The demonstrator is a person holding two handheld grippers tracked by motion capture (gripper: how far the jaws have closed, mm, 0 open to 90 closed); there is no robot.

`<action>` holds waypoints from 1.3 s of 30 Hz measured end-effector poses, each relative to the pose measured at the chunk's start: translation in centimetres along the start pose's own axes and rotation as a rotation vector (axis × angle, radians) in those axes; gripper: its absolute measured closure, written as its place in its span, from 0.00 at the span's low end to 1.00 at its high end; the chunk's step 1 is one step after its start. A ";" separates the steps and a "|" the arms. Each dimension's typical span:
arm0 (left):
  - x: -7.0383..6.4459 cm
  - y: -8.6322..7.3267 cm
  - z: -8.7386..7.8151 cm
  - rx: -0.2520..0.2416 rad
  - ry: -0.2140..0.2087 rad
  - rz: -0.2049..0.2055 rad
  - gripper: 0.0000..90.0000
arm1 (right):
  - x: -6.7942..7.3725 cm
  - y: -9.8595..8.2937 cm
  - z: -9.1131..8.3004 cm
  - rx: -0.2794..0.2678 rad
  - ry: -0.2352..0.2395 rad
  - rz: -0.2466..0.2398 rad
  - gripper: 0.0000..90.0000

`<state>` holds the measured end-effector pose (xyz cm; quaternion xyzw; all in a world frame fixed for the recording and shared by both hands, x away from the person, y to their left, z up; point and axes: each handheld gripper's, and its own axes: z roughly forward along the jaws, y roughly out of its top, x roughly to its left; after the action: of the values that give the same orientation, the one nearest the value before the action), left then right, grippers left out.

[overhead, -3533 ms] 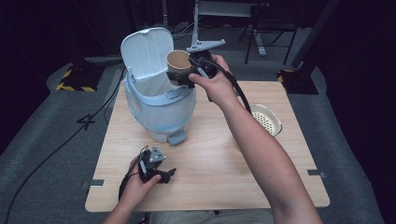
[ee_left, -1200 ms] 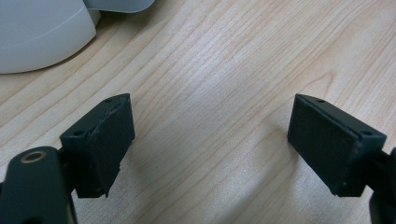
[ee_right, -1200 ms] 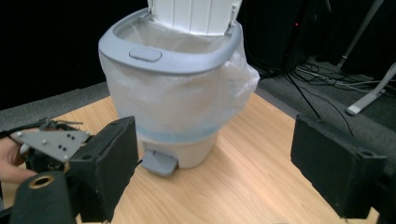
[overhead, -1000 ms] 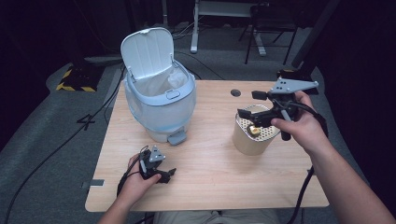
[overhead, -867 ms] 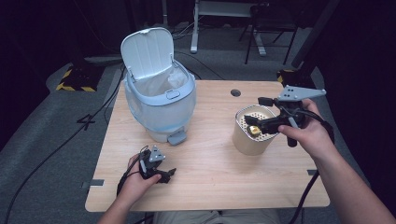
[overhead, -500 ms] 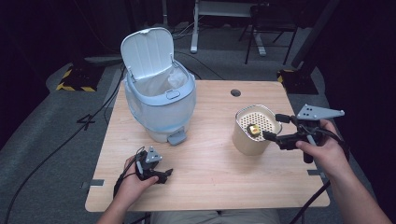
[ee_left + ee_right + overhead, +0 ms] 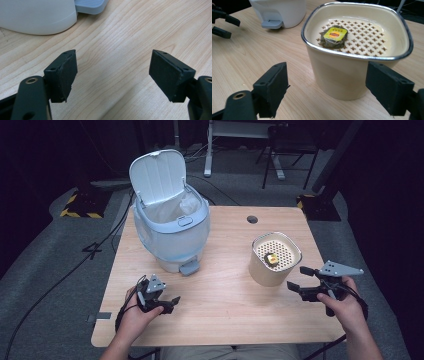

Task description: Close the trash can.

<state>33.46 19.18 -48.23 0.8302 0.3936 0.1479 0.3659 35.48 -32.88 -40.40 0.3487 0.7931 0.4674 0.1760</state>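
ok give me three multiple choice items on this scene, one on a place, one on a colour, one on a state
1. Where does the tea bag lie?
A. on the strainer insert of the cream container
B. in the bin
C. on the table

2. What colour is the tea bag's label?
A. blue
B. yellow
C. white

3. How is the lid of the pedal bin?
A. shut
B. lying on the table
C. raised

Answers: 1 A, it rests on the perforated insert inside the rim. 2 B, the right gripper view shows a yellow tag. 3 C, the lid stands up behind the bin's opening.
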 end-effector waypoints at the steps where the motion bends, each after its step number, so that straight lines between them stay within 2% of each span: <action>1: 0.0 0.0 0.0 -0.001 -0.005 -0.007 0.28 | -0.2 -0.3 0.2 -0.008 -0.008 0.018 0.24; 3: -0.1 0.1 -0.2 -0.007 -0.003 -0.006 0.28 | -0.4 -0.6 0.4 0.056 -0.013 -0.015 0.23; 4: -0.2 0.2 -0.2 -0.009 -0.008 -0.010 0.28 | -0.4 -0.6 0.4 0.056 -0.013 -0.015 0.23; 5: -0.1 0.3 -0.4 -0.006 -0.006 0.006 0.28 | -0.5 -0.9 0.4 0.046 -0.021 -0.007 0.24; 7: -0.2 0.5 -0.9 -0.029 -0.008 -0.007 0.28 | -0.7 -1.7 0.8 0.059 -0.006 0.018 0.23; 10: -0.1 1.0 -1.5 -0.039 -0.005 -0.005 0.28 | -0.9 -2.4 1.2 0.079 -0.015 0.019 0.23; 12: -0.1 1.8 -2.9 -0.073 0.000 -0.018 0.28 | -1.2 -3.5 2.1 0.108 -0.015 0.029 0.23; 16: 0.3 3.1 -4.1 -0.104 -0.009 -0.025 0.28 | -1.7 -4.3 2.9 0.137 -0.032 0.029 0.23; 17: 0.7 4.0 -5.2 -0.108 0.000 -0.012 0.29 | -1.9 -4.7 3.4 0.149 -0.034 0.042 0.23; 18: 0.7 4.0 -5.2 -0.108 0.000 -0.012 0.28 | -1.9 -4.7 3.4 0.149 -0.034 0.042 0.23; 19: 0.8 4.4 -5.8 -0.120 0.001 -0.017 0.28 | -2.0 -4.9 3.6 0.154 -0.036 0.047 0.23; 20: 1.3 5.3 -7.2 -0.147 -0.001 -0.033 0.28 | -2.1 -5.2 4.0 0.170 -0.041 0.043 0.22; 21: 1.3 5.3 -7.2 -0.147 -0.001 -0.033 0.28 | -2.1 -5.2 4.0 0.170 -0.041 0.043 0.22; 22: 1.5 5.7 -7.8 -0.156 -0.001 -0.038 0.28 | -2.1 -5.3 4.1 0.170 -0.042 0.042 0.22; 23: 1.9 6.3 -8.9 -0.188 -0.007 -0.052 0.28 | -2.1 -5.6 4.3 0.170 -0.043 0.049 0.22; 29: 2.7 7.3 -10.6 -0.232 -0.009 -0.062 0.28 | -2.3 -6.5 4.8 0.192 -0.066 0.062 0.22; 30: 2.9 7.5 -10.9 -0.238 -0.014 -0.058 0.28 | -2.3 -6.7 4.9 0.192 -0.065 0.068 0.22; 31: 3.2 7.8 -11.4 -0.254 -0.037 -0.041 0.29 | -2.4 -7.0 5.1 0.201 -0.069 0.063 0.22; 32: 3.2 7.8 -11.4 -0.254 -0.037 -0.041 0.29 | -2.4 -7.1 5.2 0.205 -0.068 0.063 0.22; 34: 3.7 8.1 -11.9 -0.269 -0.063 -0.006 0.29 | -2.3 -7.2 5.2 0.210 -0.068 0.064 0.22; 35: 4.2 8.2 -12.4 -0.281 -0.093 0.004 0.29 | -2.3 -7.4 5.4 0.217 -0.070 0.057 0.22; 36: 4.2 8.2 -12.4 -0.281 -0.093 0.004 0.29 | -2.3 -7.4 5.4 0.217 -0.070 0.057 0.22; 37: 4.5 8.3 -12.6 -0.286 -0.114 0.015 0.29 | -2.1 -7.5 5.5 0.219 -0.066 0.054 0.22; 38: 4.9 8.6 -13.2 -0.303 -0.152 0.025 0.29 | -2.1 -7.6 5.5 0.221 -0.064 0.049 0.22; 39: 4.9 8.6 -13.2 -0.303 -0.152 0.025 0.29 | -2.1 -7.6 5.5 0.221 -0.064 0.049 0.22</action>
<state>34.32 25.79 -33.16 0.7790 0.3279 0.1470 0.5138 37.35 -33.41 -49.81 0.4000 0.8249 0.3702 0.1501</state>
